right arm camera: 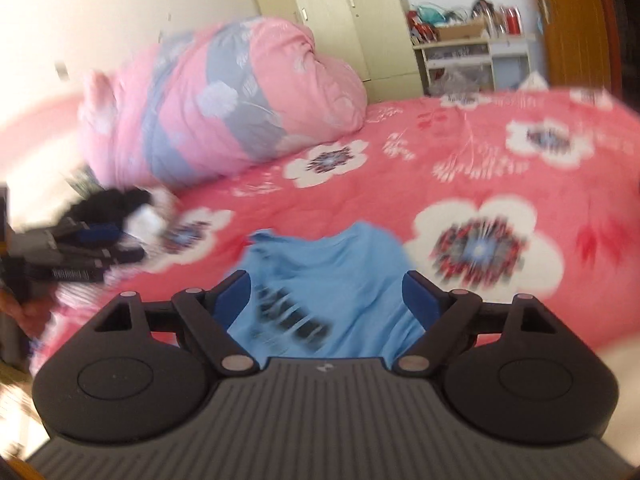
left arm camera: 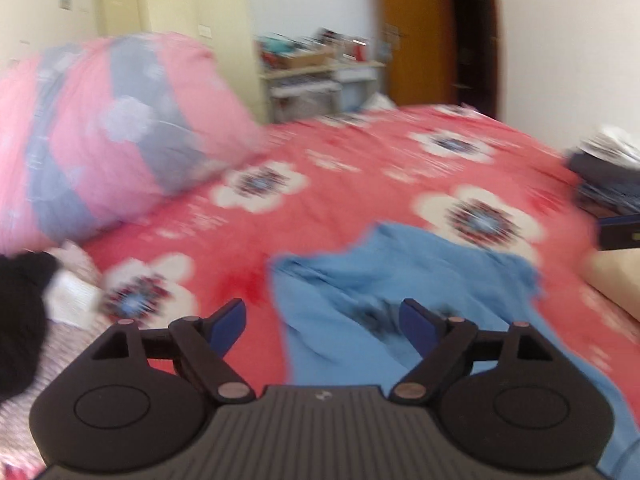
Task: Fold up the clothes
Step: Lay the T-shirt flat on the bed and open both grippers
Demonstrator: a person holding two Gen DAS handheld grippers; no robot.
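A light blue T-shirt [left arm camera: 440, 276] with a dark print lies crumpled on the red flowered bedspread [left arm camera: 360, 184]. My left gripper [left arm camera: 323, 312] hovers just over the shirt's left edge, its blue pads wide apart and holding nothing. In the right wrist view the same shirt [right arm camera: 332, 256] lies under my right gripper [right arm camera: 326, 284], which is also open and empty, with the print showing between its fingers. The left gripper [right arm camera: 72, 256] appears blurred at that view's left edge, held by a hand [right arm camera: 24, 312].
A bundled pink and grey quilt [left arm camera: 112, 140] fills the bed's far left. Black and pale garments [left arm camera: 24, 304] are heaped at the near left, and a stack of dark folded clothes [left arm camera: 604, 176] sits at the right. Behind the bed are a cream wardrobe [right arm camera: 344, 16], a cluttered shelf [right arm camera: 468, 48] and a wooden door [left arm camera: 416, 32].
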